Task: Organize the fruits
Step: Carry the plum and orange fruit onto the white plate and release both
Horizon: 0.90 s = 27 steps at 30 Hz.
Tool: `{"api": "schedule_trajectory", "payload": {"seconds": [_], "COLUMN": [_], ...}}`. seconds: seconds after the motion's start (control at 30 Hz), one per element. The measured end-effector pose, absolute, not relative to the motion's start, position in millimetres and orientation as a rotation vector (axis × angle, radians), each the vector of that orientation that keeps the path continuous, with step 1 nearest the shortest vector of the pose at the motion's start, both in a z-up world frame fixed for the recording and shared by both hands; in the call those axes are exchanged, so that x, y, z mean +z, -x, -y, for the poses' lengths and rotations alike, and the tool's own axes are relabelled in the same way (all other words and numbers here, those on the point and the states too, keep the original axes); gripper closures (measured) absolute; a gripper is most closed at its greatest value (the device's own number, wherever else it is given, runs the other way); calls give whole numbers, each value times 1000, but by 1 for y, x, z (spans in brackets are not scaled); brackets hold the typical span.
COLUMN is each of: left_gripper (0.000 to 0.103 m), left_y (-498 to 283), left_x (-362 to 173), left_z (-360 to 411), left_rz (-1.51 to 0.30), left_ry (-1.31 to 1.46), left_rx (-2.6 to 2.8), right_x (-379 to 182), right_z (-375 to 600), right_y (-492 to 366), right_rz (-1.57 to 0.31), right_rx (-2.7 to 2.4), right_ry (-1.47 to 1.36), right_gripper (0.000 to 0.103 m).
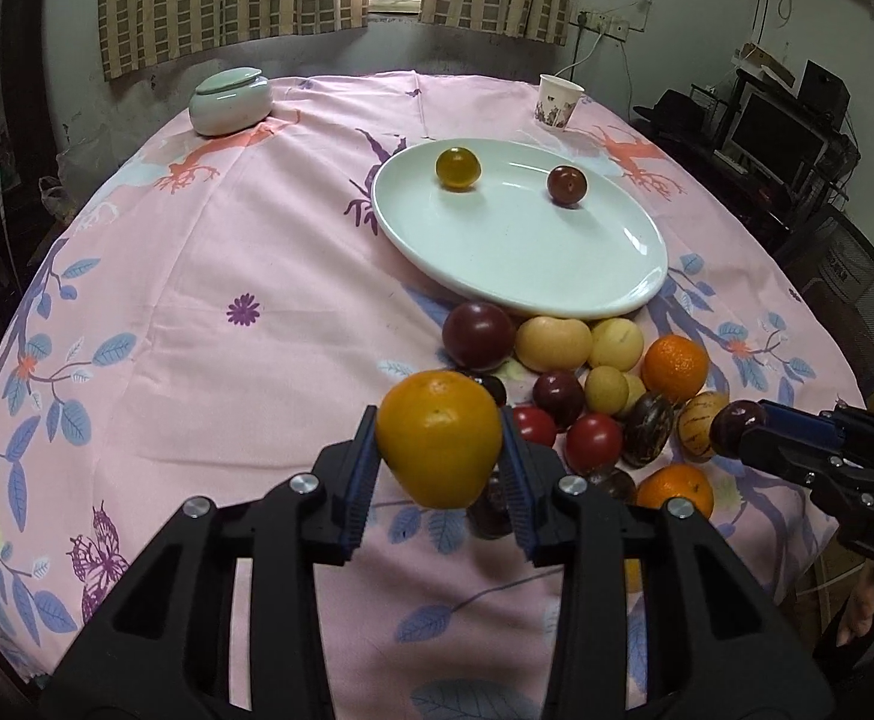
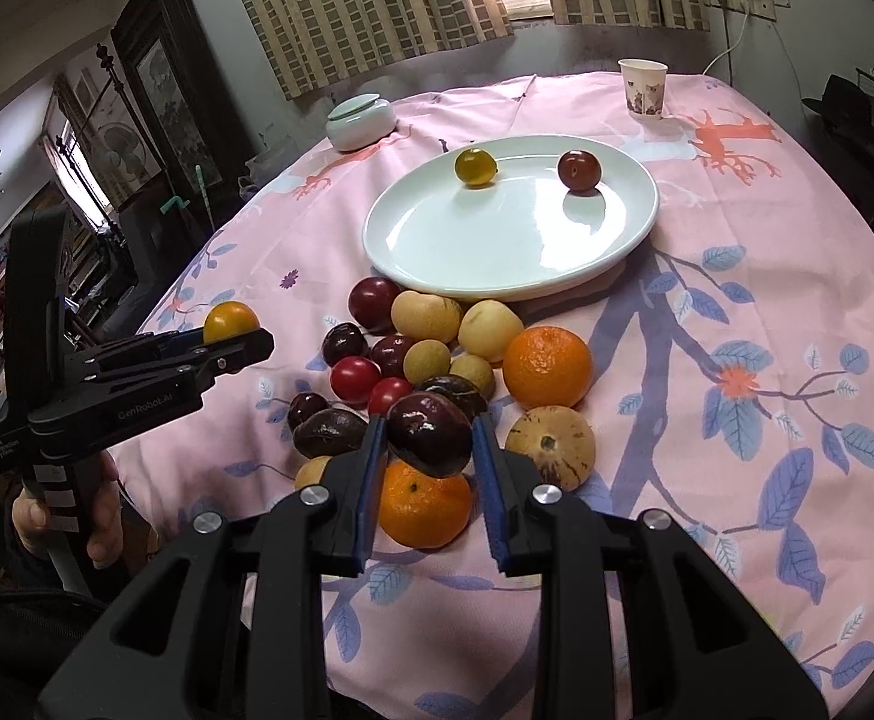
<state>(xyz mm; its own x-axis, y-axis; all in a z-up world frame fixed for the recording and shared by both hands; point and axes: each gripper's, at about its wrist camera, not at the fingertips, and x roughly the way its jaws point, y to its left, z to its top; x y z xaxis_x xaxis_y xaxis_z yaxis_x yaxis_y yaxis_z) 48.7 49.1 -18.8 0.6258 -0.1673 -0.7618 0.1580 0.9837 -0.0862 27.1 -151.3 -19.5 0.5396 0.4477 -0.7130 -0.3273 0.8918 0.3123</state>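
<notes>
Pinched between the blue pads of the left gripper (image 1: pixel 440 450) is an orange (image 1: pixel 437 435), held clear above the cloth (image 1: pixel 197 330). A dark plum (image 2: pixel 429 433) is clamped in the same way by the right gripper (image 2: pixel 429 450), raised over the fruit pile (image 2: pixel 425 360).

On the pink flowered cloth, the pile is seen just in front of a white plate (image 1: pixel 557 276): plums, pale yellow fruits, red tomatoes, two more oranges and a striped pale melon (image 2: pixel 551 439), most of them touching. One of these oranges (image 2: pixel 425 501) lies directly below the held plum, the other (image 2: pixel 548 367) beside the melon.

Two fruits are already on the plate, well apart near its far rim: a yellow one (image 1: pixel 458 169) and a dark red one (image 1: pixel 566 185). The rest of the plate is bare.

Beyond the plate, a paper cup (image 1: pixel 557 102) stands upright near the far edge of the table, and a lidded pale green jar (image 1: pixel 231 101) is set far to the left. A hand (image 2: pixel 65 516) gripping the left gripper's handle is visible in the right wrist view.
</notes>
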Motion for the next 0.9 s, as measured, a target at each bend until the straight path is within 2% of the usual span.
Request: {"api": "schedule_trajectory", "payload": {"seconds": [0.43,0.6,0.9], "left_gripper": [65,64,64], "left_y": [-116,-177,-265], "left_x": [4,15,-19], "left_z": [-25,-8,-1], "left_rz": [-871,-856,-967], "left_ry": [-81,-142,-143], "left_rx": [-210,-207,-168], "right_x": [8,23,-16], "right_z": [156,153,138], "right_y": [-78,-150,-287], "right_rz": [-848,-848,-973], "right_rx": [480,502,460], "right_ry": [-89,-88,-129], "right_gripper": [74,74,74]}}
